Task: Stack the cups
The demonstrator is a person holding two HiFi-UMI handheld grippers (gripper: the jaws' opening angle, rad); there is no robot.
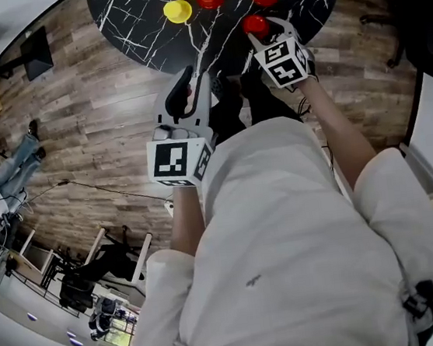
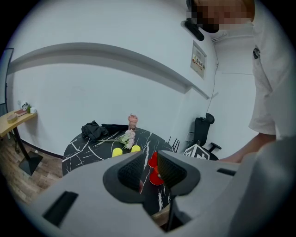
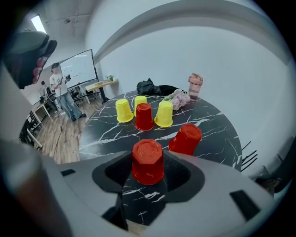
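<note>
Now: upside-down red cup [image 3: 148, 162] btwn R fingers [image 3: 176, 174], near their tips.

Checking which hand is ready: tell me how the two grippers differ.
The left gripper has narrow jaws with nothing between them; the right gripper has wide jaws around an upside-down red cup. The left gripper hangs short of the table; the right gripper is over it. Both point down toward the table.

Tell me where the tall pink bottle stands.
In the right gripper view, the tall pink bottle stands far back on the round black table, right of the pale flowers.
</note>
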